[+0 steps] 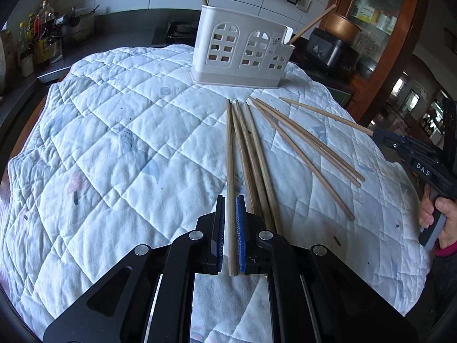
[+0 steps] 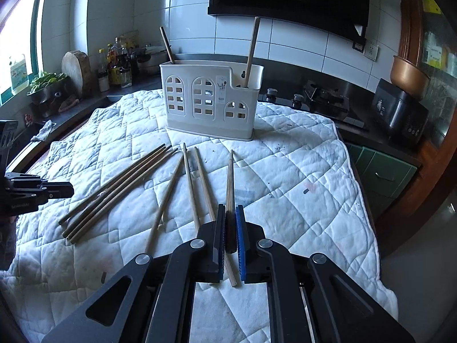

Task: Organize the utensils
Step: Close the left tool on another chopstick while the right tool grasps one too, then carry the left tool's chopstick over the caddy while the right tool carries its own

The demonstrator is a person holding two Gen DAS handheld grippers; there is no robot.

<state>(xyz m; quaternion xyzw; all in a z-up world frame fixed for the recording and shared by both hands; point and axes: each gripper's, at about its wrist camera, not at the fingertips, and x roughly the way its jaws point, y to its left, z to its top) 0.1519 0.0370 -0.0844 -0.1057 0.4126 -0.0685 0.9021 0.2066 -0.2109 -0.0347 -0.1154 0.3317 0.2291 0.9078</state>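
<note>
A white utensil holder (image 1: pixel 242 51) with arched cut-outs stands at the far side of the quilted cloth (image 1: pixel 114 143); two chopsticks stand in it. It also shows in the right wrist view (image 2: pixel 211 100). Several wooden chopsticks (image 1: pixel 257 157) lie loose on the cloth in front of it, in two groups. My left gripper (image 1: pixel 230 200) is shut on one chopstick (image 1: pixel 229 148), its tip pointing toward the holder. My right gripper (image 2: pixel 230 208) is shut on another chopstick (image 2: pixel 230 177). In the left wrist view the right gripper (image 1: pixel 380 134) holds that chopstick at the right edge.
The cloth covers a table; its edges drop off to the left and right. Behind it runs a dark counter with bottles (image 2: pixel 117 63), a cutting board (image 2: pixel 77 71), a gas hob (image 2: pixel 322 97) and a black appliance (image 2: pixel 400 111). A copper pot (image 2: pixel 408 71) sits at the right.
</note>
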